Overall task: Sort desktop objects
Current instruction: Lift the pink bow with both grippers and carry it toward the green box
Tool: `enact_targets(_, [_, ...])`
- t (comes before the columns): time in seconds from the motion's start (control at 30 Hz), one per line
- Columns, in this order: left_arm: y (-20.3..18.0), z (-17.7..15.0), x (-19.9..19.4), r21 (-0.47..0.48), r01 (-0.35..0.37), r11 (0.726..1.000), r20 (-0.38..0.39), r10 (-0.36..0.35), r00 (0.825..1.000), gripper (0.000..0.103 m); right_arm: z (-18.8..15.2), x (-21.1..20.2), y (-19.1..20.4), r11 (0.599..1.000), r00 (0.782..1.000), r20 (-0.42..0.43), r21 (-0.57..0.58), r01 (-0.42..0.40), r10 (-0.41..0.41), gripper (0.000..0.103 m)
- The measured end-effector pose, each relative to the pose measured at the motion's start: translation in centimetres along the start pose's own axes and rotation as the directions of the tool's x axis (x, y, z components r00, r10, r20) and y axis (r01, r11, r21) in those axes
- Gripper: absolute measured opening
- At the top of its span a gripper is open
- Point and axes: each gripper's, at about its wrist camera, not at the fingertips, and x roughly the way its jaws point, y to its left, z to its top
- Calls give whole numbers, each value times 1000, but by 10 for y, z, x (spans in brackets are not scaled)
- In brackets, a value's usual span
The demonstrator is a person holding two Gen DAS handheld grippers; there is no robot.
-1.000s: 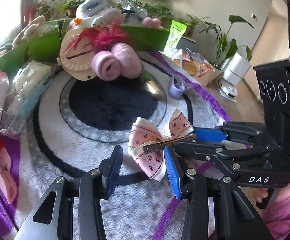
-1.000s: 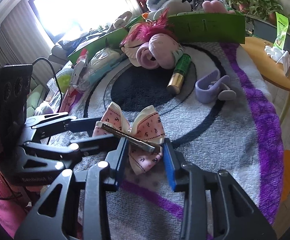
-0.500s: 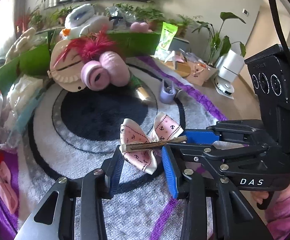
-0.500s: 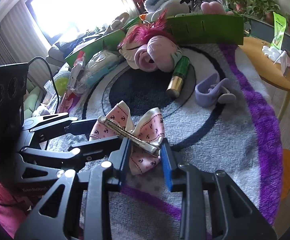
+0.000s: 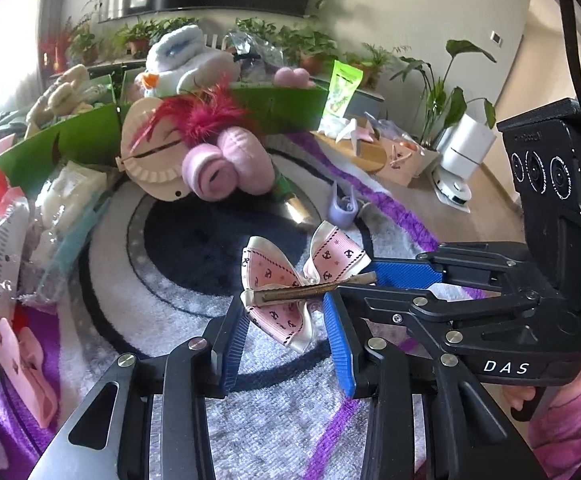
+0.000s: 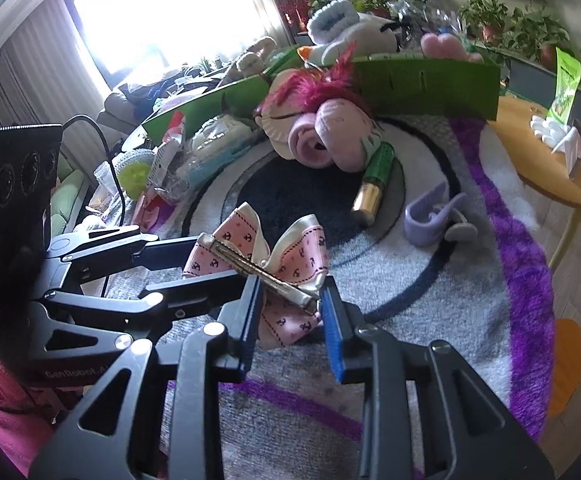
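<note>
Closest to us at the bottom of both views, the right gripper [image 6: 290, 316] is narrowed down and pinching the metal clip end of the pink anchor-print hair bow [image 5: 274, 276]. The left gripper [image 5: 286, 324] sits part-open around the bow's other end, though we can't tell if its pads actually press on it. The bow hangs mid-frame just above the round rug [image 5: 290, 420], and further up we've got a lilac claw clip [image 6: 426, 220], a green-and-gold tube [image 6: 374, 184], a pink plush toy [image 5: 226, 164] and the green box [image 5: 286, 108].
</note>
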Motion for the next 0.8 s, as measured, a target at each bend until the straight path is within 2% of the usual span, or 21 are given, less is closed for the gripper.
enact_targets(0.33, [10, 8, -23, -12, -31, 999, 56, 32, 998, 38, 22, -6, 23, 997, 1000, 22, -80, 3, -1, 30])
enact_targets(0.8, [48, 20, -65, -58, -83, 995, 141, 90, 986, 38, 60, -4, 69, 979, 998, 56, -205, -8, 20, 30])
